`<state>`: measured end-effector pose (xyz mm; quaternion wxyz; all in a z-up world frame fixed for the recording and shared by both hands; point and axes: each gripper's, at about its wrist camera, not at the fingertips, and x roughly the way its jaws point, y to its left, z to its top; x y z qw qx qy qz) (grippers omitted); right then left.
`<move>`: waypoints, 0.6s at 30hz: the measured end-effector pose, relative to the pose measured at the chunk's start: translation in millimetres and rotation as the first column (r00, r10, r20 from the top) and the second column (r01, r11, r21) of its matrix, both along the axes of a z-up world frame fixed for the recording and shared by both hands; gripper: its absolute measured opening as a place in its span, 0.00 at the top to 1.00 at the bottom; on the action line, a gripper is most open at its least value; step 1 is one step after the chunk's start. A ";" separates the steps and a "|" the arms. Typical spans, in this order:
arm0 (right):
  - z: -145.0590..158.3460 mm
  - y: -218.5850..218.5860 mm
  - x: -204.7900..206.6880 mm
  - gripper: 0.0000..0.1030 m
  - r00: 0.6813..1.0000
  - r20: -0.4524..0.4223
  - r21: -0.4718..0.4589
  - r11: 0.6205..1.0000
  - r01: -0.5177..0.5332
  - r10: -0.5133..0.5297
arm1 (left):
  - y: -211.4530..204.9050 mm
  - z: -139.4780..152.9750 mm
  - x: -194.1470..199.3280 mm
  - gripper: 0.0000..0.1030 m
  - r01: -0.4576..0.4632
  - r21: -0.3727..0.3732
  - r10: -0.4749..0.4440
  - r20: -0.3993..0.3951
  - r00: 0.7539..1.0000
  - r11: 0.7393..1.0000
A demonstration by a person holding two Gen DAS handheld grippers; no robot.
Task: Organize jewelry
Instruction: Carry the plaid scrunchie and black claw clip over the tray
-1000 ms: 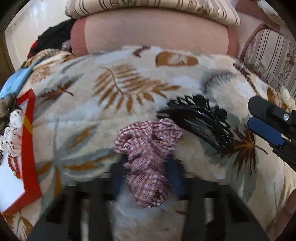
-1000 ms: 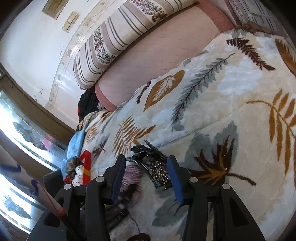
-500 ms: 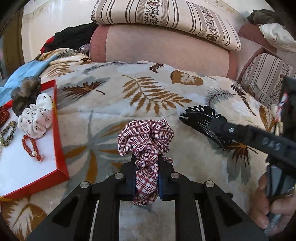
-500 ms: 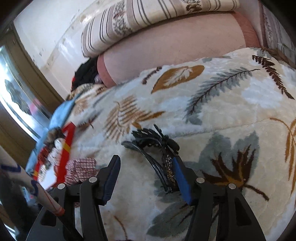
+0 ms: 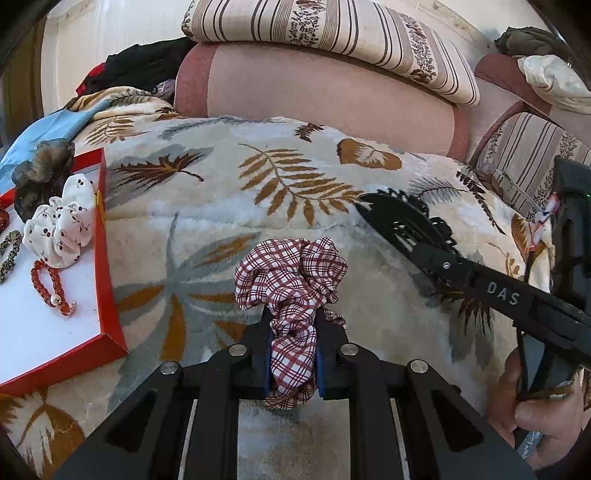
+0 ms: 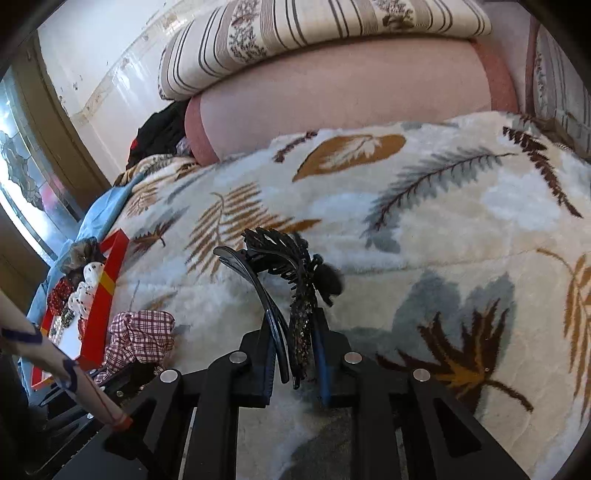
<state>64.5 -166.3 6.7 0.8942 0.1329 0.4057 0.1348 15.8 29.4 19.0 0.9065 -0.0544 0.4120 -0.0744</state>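
Leafy blanket: one checked scrunchie, two black clips.

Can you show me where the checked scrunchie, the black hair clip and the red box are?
checked scrunchie (image 5: 291,273), left wrist view, its bunched top.
black hair clip (image 6: 295,295), right wrist view, its toothed middle.
red box (image 5: 105,258), left wrist view, its right wall.

The left claw is clamped on a red-and-white plaid scrunchie, whose ruffled bulk spills out beyond the blue pads onto a leaf-print blanket. At left lies a red tray holding a white dotted scrunchie, a dark brownish scrunchie and a red bead bracelet. From the right, the right claw reaches in over a black hair clip, held by a hand. A pink bolster and striped cushion lie far back.
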 end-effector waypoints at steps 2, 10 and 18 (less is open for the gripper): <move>3.0 -1.2 -3.0 0.81 1.000 0.010 0.004 1.000 0.004 -0.004 | 0.3 0.9 -0.8 0.84 -0.002 0.000 0.002 0.006 1.000 1.000; 21.4 -3.8 -31.0 0.81 0.998 0.062 0.016 0.999 0.034 -0.034 | -1.5 11.7 -18.5 0.84 -0.007 0.036 0.005 0.049 0.999 0.999; 42.9 4.4 -78.7 0.81 0.992 0.112 0.017 0.998 0.055 -0.056 | -0.9 27.9 -60.8 0.84 0.004 0.066 -0.009 0.081 0.997 0.998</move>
